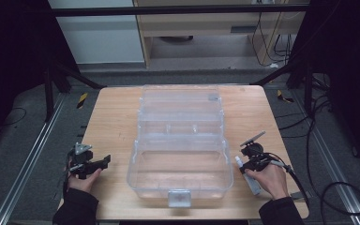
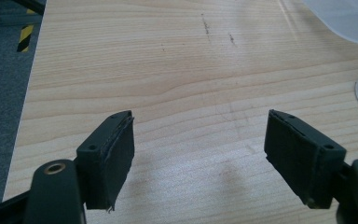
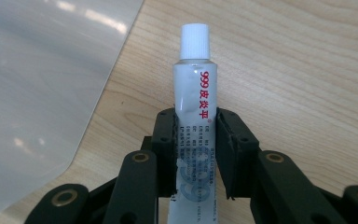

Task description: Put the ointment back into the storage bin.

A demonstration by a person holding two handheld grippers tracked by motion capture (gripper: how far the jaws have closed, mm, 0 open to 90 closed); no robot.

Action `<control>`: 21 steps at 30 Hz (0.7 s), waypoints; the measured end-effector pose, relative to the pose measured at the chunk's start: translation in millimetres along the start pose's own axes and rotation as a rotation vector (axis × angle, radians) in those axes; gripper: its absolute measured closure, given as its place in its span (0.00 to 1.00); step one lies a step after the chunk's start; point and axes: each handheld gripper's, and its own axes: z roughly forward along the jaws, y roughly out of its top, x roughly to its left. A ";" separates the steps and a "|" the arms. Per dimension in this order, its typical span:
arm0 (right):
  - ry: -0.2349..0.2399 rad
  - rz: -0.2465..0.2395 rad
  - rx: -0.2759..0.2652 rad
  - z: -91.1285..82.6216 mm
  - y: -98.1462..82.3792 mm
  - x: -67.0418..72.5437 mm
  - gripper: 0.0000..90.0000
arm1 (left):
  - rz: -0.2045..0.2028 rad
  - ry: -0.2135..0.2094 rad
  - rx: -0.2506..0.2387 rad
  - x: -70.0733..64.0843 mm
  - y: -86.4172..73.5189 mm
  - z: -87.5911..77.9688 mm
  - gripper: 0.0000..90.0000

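Clamping the ointment tube (image 3: 193,121) in my right hand-held gripper (image 3: 196,154), I ready it for the clear box (image 1: 180,159); my left hand-held gripper (image 2: 200,158) waits open over the worktop (image 2: 177,70).

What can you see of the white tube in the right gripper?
The small white soft tube has a ribbed white screw cap, still on, red print reading 999 with Chinese characters, and blue print lower down. Its body looks slightly dented. The right gripper has its jaws shut on its middle, cap pointing away. It lies low over the wooden table, right of the clear plastic box.
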 end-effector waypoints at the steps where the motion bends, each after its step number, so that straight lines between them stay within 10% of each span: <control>1: 0.004 0.001 -0.011 -2.9 -0.8 -1.0 0.78 | 0.000 0.000 0.000 -0.1 -0.1 0.1 0.26; 21: 0.023 -0.005 -0.308 -58.3 -7.8 -13.1 0.78 | 0.005 -0.007 0.003 -1.6 0.3 1.0 0.27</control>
